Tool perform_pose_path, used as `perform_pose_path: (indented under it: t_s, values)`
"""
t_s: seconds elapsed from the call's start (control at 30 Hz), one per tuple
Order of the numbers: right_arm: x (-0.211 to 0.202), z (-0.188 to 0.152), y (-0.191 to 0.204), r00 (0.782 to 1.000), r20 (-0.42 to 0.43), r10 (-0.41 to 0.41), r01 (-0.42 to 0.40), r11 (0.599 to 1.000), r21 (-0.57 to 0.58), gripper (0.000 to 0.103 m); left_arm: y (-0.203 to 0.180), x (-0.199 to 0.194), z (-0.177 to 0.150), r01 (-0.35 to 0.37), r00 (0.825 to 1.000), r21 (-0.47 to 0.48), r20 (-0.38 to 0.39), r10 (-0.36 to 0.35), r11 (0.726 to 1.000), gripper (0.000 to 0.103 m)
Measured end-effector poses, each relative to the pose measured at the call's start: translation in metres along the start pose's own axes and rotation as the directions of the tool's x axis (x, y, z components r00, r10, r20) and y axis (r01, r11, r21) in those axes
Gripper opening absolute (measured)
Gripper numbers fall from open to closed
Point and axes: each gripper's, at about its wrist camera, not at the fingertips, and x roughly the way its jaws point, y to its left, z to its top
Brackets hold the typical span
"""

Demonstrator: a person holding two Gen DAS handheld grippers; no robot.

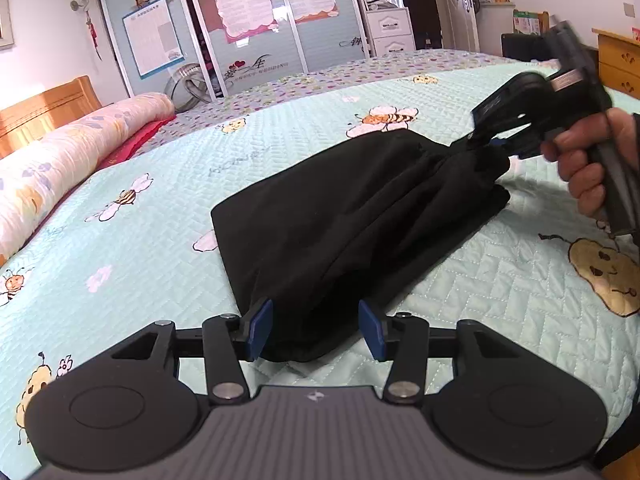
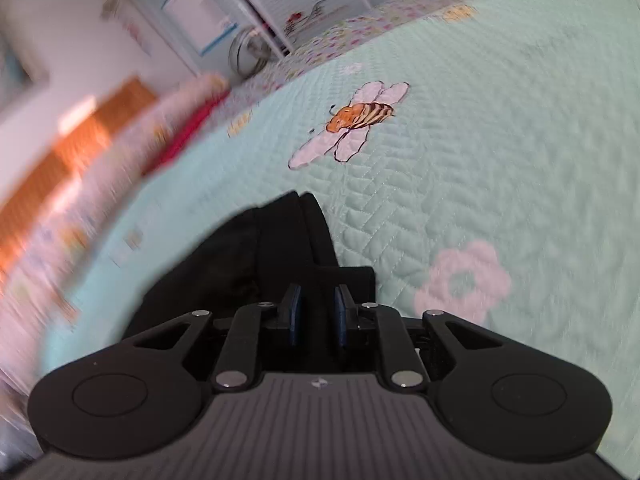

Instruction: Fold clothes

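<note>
Mint-green quilted bedspread [image 1: 160,208] with bee embroidery carries a folded black garment [image 1: 344,216] at centre. Left gripper [image 1: 316,330] straddles its near edge, jaws apart, unclenched. Right gripper [image 2: 316,314], at the garment's far right corner, is clenched on black fabric.

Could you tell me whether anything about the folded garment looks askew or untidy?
The black garment is bunched at its far right corner, lifted off the quilt where the right gripper pinches it; elsewhere it lies flat.
</note>
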Motion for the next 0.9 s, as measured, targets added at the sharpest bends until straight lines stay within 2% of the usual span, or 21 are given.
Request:
perform_pose_path:
  t_s: [0.1, 0.17, 0.2, 0.23, 0.3, 0.33, 0.37, 0.43, 0.53, 0.63, 0.7, 0.73, 0.77, 0.83, 0.9]
  values:
    - [-0.032, -0.007, 0.026, 0.993, 0.097, 0.061, -0.052, 0.994, -0.092, 0.022, 0.005, 0.001, 0.006, 0.006, 0.999, -0.018, 0.046, -0.005, 1.0, 0.052]
    - [-0.041, -0.011, 0.041, 0.988, 0.114, 0.103, -0.087, 0.986, -0.143, 0.029, 0.002, 0.009, 0.011, 0.004, 0.999, 0.004, 0.046, -0.004, 1.0, 0.053]
    - [-0.037, -0.015, 0.046, 0.991, 0.098, 0.086, -0.067, 0.982, -0.178, 0.037, -0.001, 0.017, 0.012, 0.009, 1.0, 0.022, 0.026, -0.01, 1.0, 0.056]
    - [-0.027, -0.02, 0.047, 0.997, 0.07, 0.027, -0.012, 0.978, -0.21, 0.042, -0.004, 0.028, 0.01, 0.023, 1.0, 0.037, -0.017, -0.022, 0.999, 0.056]
    - [-0.002, -0.028, 0.037, 0.994, -0.017, -0.107, 0.101, 0.969, -0.226, 0.042, -0.008, 0.047, -0.001, 0.046, 0.995, 0.043, -0.094, -0.041, 0.998, 0.056]
    - [-0.001, -0.031, 0.028, 0.994, -0.016, -0.106, 0.101, 0.975, -0.197, 0.042, -0.01, 0.049, -0.007, 0.04, 0.995, 0.058, -0.099, -0.035, 0.997, 0.056]
    - [-0.008, -0.033, 0.025, 0.996, 0.01, -0.089, 0.089, 0.98, -0.178, 0.042, -0.013, 0.045, -0.011, 0.028, 0.996, 0.078, -0.085, -0.021, 0.997, 0.056]
    - [-0.024, -0.036, 0.035, 0.993, 0.054, -0.104, 0.113, 0.972, -0.204, 0.042, -0.011, 0.038, -0.012, 0.031, 0.997, 0.07, -0.072, -0.026, 0.997, 0.056]
    - [-0.051, -0.046, 0.067, 0.975, 0.194, -0.108, 0.17, 0.925, -0.339, 0.042, -0.003, 0.028, -0.008, 0.035, 0.999, 0.034, -0.043, -0.034, 0.999, 0.056]
    - [-0.057, -0.051, 0.096, 0.97, 0.243, -0.01, 0.119, 0.892, -0.435, 0.043, -0.001, 0.029, -0.003, 0.014, 1.0, 0.028, -0.013, -0.014, 1.0, 0.059]
    - [-0.046, -0.054, 0.106, 0.977, 0.215, 0.01, 0.097, 0.871, -0.481, 0.046, -0.001, 0.043, -0.006, 0.016, 0.998, 0.032, -0.065, -0.014, 0.999, 0.061]
    - [-0.035, -0.054, 0.104, 0.984, 0.178, -0.02, 0.106, 0.865, -0.49, 0.046, -0.001, 0.044, -0.007, 0.013, 0.997, 0.027, -0.071, -0.011, 1.0, 0.061]
    - [-0.021, -0.054, 0.096, 0.987, 0.132, -0.089, 0.143, 0.863, -0.485, 0.046, 0.001, 0.044, -0.009, 0.008, 0.997, 0.021, -0.072, -0.007, 1.0, 0.061]
    - [-0.003, -0.055, 0.077, 0.976, 0.063, -0.21, 0.215, 0.861, -0.461, 0.045, 0.007, 0.03, -0.006, 0.022, 0.999, -0.022, -0.038, -0.023, 1.0, 0.06]
    - [-0.019, -0.051, 0.067, 0.979, 0.089, -0.184, 0.204, 0.89, -0.407, 0.045, 0.013, 0.018, 0.001, 0.047, 0.999, -0.061, 0.021, -0.046, 0.997, 0.06]
